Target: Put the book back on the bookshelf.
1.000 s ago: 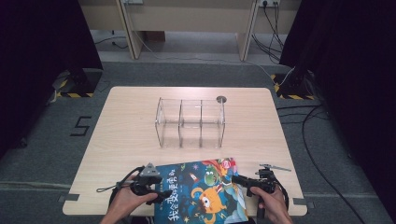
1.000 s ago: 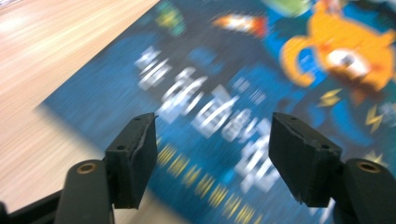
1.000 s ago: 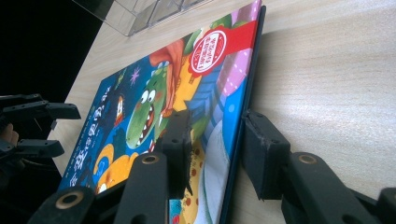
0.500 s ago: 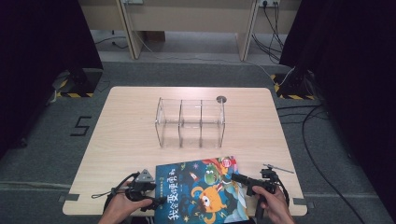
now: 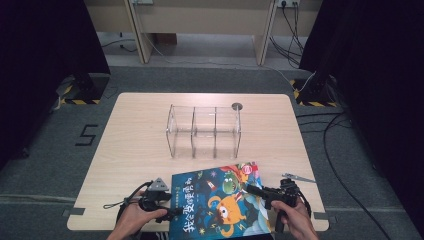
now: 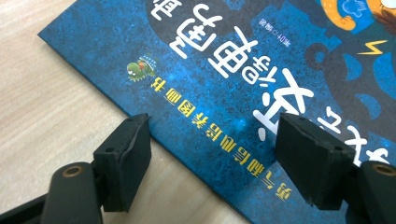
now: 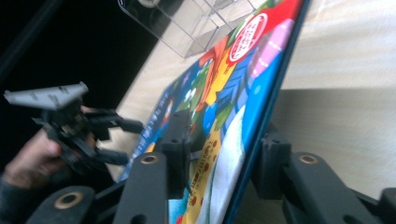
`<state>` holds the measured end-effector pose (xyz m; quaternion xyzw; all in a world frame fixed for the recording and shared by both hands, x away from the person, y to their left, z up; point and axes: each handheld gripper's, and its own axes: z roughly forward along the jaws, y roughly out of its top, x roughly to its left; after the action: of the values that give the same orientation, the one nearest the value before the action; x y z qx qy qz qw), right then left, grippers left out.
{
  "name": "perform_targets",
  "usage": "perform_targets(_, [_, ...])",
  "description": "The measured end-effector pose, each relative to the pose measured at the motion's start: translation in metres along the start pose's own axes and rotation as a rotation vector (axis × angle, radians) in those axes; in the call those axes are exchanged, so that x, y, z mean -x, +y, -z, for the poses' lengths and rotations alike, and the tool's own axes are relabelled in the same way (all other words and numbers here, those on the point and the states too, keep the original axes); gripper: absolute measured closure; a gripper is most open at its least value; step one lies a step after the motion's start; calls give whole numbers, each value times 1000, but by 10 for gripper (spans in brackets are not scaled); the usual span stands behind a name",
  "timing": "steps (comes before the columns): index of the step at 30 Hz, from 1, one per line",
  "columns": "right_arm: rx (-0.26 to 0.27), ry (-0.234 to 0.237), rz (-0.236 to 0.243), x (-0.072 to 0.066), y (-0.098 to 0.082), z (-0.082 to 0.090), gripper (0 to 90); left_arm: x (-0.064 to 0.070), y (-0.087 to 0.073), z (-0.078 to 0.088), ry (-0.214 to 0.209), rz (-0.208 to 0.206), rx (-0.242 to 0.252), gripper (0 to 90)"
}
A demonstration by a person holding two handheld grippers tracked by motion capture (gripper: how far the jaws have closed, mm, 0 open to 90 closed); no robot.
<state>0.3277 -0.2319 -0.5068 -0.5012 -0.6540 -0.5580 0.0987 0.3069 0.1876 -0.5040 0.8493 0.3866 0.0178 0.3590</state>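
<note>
At the bottom centre of the high view, the picture book [image 5: 220, 205] lies on the tabletop [image 5: 140, 145]; left tongs [image 6: 212, 161] have just been spreading, straddling its edge; right tongs [image 7: 224, 156] pinch its other edge

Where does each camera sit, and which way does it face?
High view: above the person's table edge, looking forward and down on the table, clear divider rack and picture book; both hands hold claws.
Left gripper view: on the left claw, looking down at the book's left edge; jaws apart.
Right gripper view: on the right claw, jaws straddling the book's lifted right edge; left hand beyond.
All three views share the book.
</note>
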Motion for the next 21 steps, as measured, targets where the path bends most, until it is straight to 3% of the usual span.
perform_targets(4, [19, -34, 69, 0, 3, 7, 607, 1, 7, -6, -2, 2, 16, 262])
perform_targets(10, [55, -56, 115, 2, 8, 14, 599, 1, 13, -11, -8, 21, 35, 204])
perform_targets(11, [73, -49, 147, 1, 9, 16, 596, -2, 12, -13, -28, 56, 44, 179])
perform_targets(12, [73, -49, 147, 1, 9, 16, 596, -2, 12, -13, -28, 56, 44, 172])
perform_targets(13, [93, -49, 200, -1, 12, 19, 593, -3, 12, -13, -41, 70, 49, 173])
perform_targets(14, [104, -47, 225, -3, 13, 20, 591, -3, 12, -13, -71, 81, 58, 180])
perform_targets(15, [109, -46, 241, -5, 13, 21, 590, -3, 12, -13, -71, 81, 58, 195])
perform_targets(17, [121, -55, 270, -6, 15, 24, 585, -2, 14, -17, -123, 94, 75, 233])
perform_targets(21, [122, -59, 260, -1, 15, 28, 582, -2, 17, -23, -139, 80, 85, 224])
